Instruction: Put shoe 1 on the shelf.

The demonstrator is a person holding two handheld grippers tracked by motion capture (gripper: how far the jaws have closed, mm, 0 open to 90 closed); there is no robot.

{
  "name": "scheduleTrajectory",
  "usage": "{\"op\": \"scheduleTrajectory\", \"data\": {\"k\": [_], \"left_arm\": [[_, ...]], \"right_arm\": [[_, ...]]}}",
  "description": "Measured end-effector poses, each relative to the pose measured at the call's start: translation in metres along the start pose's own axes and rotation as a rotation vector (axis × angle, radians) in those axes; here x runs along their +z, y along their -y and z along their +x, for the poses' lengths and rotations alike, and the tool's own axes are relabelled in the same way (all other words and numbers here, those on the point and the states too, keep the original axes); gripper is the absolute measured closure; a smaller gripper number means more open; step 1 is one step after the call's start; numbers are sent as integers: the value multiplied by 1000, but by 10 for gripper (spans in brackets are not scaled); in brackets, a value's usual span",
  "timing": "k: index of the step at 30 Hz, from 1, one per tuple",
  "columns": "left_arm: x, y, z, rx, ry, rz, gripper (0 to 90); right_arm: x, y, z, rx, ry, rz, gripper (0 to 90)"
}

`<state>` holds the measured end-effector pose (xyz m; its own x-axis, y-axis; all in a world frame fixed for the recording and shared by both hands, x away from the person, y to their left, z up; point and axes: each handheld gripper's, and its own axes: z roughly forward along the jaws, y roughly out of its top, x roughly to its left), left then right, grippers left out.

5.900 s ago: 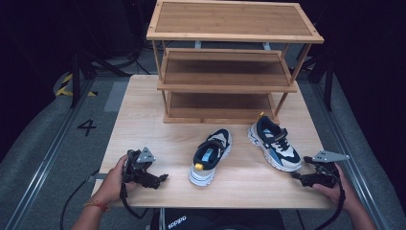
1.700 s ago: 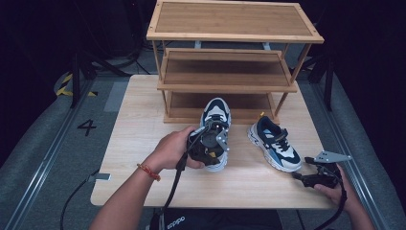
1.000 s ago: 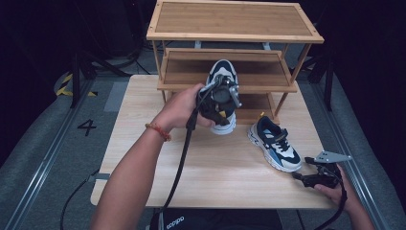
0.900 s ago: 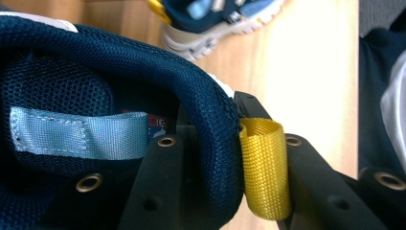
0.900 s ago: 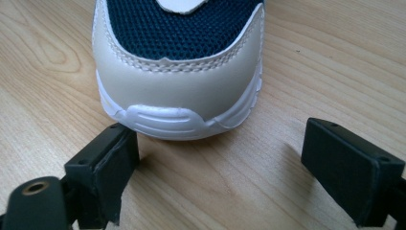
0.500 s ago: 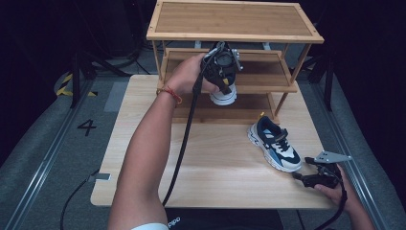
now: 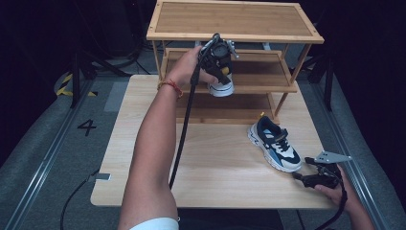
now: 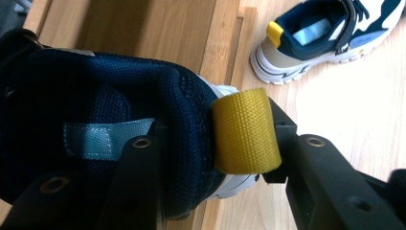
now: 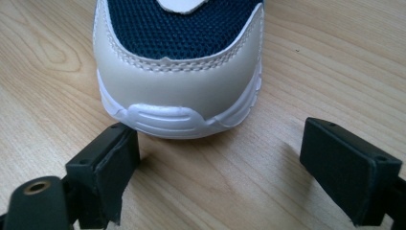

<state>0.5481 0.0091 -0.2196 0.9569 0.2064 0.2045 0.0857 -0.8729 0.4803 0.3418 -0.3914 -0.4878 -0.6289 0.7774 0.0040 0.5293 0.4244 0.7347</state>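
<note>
Two shoes make up our job, and we have one of them, the first shoe (image 7: 221,85), up at the middle shelf (image 7: 282,87) of the wooden rack (image 7: 234,21), its sole at the shelf's near edge. Our left gripper (image 7: 219,58) straddles its heel from above: one jaw sits inside the dark blue collar, the other outside against the yellow pull loop (image 8: 245,130). That heel wall is the one stiff, narrow part a two-jaw tool can pinch, which is why we carry the shoe there. The jaws have just been opening, with the heel between them; they look eased rather than clamped, so we judge the shoe is being let go onto the shelf. It hangs at the shelf's edge, so a slip off the lip is the risk.

The second shoe (image 7: 276,148) lies on the table (image 7: 215,163), near and right of the rack, toe pointing to the near right. Our right gripper (image 7: 320,178) rests on the table just beyond that toe, jaws spread wide with nothing between them. We read this as waiting there so the next pickup starts close by.
</note>
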Motion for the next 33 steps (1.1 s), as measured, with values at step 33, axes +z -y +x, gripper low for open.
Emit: {"op": "scheduleTrajectory", "data": {"k": [33], "left_arm": [[-20,68,-58,-282,-299,-353,232]], "right_arm": [[0,0,0,0,-1,-2,141]]}}
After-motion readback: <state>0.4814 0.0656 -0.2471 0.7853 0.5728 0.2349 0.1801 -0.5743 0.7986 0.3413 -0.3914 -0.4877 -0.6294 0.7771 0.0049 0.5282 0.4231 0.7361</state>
